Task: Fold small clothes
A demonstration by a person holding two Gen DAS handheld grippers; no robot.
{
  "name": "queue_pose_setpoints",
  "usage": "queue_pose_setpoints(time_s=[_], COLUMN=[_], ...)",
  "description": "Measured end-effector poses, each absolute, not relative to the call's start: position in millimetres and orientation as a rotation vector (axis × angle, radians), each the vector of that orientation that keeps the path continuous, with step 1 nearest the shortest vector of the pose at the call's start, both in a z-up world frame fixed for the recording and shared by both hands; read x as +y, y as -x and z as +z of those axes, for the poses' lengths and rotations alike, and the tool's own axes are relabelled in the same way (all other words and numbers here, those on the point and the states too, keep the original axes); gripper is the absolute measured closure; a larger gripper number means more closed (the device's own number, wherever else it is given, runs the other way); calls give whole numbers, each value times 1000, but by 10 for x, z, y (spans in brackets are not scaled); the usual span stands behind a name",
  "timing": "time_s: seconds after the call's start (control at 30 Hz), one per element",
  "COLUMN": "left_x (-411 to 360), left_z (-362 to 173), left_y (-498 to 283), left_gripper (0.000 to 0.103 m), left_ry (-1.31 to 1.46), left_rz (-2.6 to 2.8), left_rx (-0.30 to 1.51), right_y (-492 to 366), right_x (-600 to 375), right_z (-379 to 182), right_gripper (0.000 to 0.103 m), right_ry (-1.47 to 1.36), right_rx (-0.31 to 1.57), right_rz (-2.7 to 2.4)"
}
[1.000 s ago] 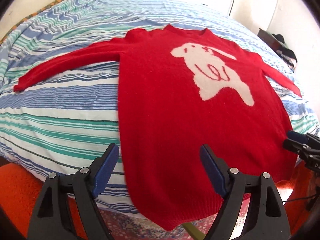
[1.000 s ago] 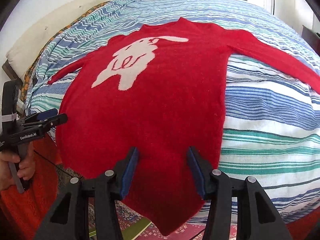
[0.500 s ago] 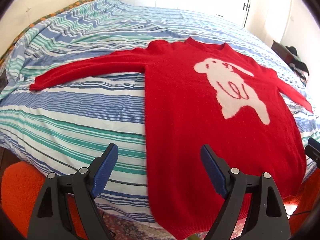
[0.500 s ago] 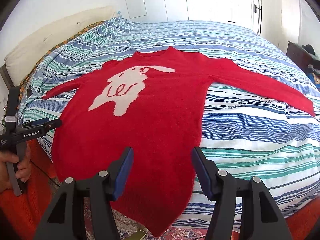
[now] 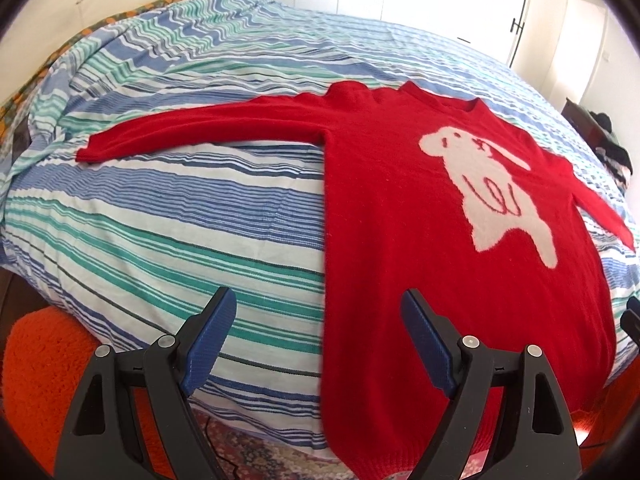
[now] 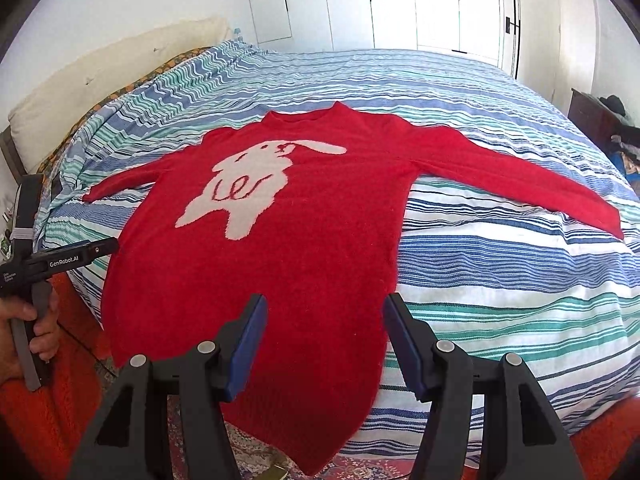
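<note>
Since my left gripper (image 5: 316,344) and right gripper (image 6: 324,344) hang with jaws apart, empty, near the red sweater (image 6: 280,264) hem, its overhang could slide off the bed (image 6: 500,280)

Left gripper (image 5: 316,336): black plastic arms w/ triangular cut-outs, silver rivets at the pivots, blue ribbed pads (image 5: 210,340) on the inner faces. Right gripper (image 6: 324,344): same build, same blue pads (image 6: 248,344). Seen from the right wrist cam, the left unit's black body reads "GenRobot.AI" in white (smaller print below illegible), grey trigger grip, bare-skinned hand (image 6: 28,340).
</note>
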State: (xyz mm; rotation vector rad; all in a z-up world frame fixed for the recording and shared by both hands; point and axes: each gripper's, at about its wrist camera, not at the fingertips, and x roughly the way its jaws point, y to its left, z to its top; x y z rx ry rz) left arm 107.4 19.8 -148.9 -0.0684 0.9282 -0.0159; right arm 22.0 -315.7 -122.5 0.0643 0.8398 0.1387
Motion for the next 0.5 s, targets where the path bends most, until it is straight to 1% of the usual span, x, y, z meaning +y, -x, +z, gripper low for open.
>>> queue_pose_setpoints(time_s=[0.37, 0.43, 0.5], left_x=[247, 330, 507], left_z=[-1504, -1505, -1517], left_y=[-1090, -1118, -1160], left_gripper=[17, 17, 17], left_ry=[81, 133, 257], left_rz=[-2, -13, -46], left_rx=[942, 961, 991], right_y=[-200, -203, -210], right_x=[-3166, -3157, -3142], right_z=[-1169, -1177, -1181], right_gripper=[43, 43, 43], right_ry=[-56, -52, -46], right_rx=[813, 818, 820], right_rz=[133, 135, 139])
